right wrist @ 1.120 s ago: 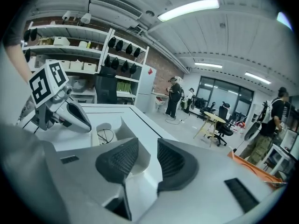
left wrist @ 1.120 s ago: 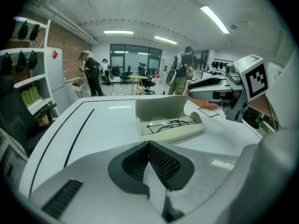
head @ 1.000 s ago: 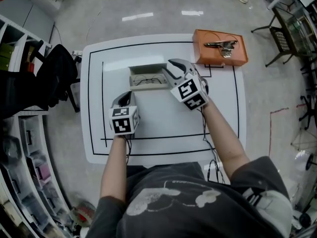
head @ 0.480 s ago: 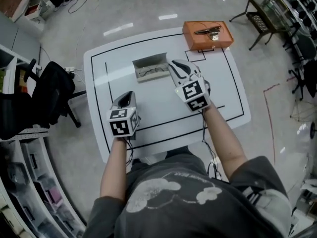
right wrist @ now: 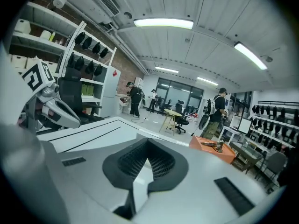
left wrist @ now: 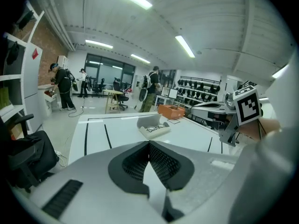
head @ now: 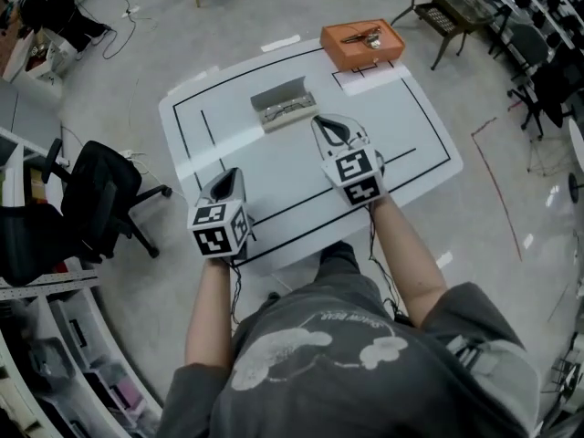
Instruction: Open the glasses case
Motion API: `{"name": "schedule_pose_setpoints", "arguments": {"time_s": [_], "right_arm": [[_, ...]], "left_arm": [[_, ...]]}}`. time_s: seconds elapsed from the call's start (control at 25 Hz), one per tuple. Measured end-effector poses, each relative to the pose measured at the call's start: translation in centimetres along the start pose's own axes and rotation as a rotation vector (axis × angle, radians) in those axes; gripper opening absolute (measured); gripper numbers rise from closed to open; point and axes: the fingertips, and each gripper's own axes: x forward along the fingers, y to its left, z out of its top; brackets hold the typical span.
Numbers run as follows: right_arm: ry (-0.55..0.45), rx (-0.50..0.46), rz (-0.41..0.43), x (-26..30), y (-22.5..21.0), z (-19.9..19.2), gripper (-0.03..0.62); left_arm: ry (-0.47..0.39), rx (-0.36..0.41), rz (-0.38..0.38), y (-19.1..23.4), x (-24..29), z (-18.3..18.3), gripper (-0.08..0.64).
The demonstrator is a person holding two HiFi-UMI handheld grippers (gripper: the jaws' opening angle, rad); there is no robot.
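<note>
Two tools, the left gripper (head: 228,179) and right gripper (head: 328,128), hover over the table (head: 401,126) in the head view, apart from the glasses case (head: 285,103), which lies open near the far edge. The left gripper view shows jaws pressed together, empty; the right gripper view shows the same. Opening looks done.

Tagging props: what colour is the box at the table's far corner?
The box is orange; head view shows it best.
</note>
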Motion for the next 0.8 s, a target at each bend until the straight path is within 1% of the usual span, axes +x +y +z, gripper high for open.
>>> {"name": "schedule_pose_setpoints", "arguments": {"time_s": [0.16, 0.28, 0.4, 0.56, 0.8], "right_arm": [[0.004, 0.026, -0.050, -2.6, 3.1, 0.6, 0.000], [0.016, 0.053, -0.081, -4.9, 5.4, 0.6, 0.000], [0.031, 0.094, -0.107, -7.7, 7.9, 0.0, 0.000], [0.058, 0.124, -0.150, -11.8, 10.7, -1.3, 0.000], [0.099, 0.153, -0.194, -16.6, 12.8, -3.1, 0.000]], "left_arm": [[-0.007, 0.010, -0.033, 0.7, -3.7, -1.4, 0.002], [-0.006, 0.014, -0.081, 0.5, -6.3, -2.6, 0.002], [-0.011, 0.012, -0.129, 0.1, -8.8, -3.8, 0.002], [-0.004, 0.021, -0.181, -0.8, -11.6, -5.3, 0.002], [0.011, 0.037, -0.229, -2.6, -13.9, -6.6, 0.002]]}}
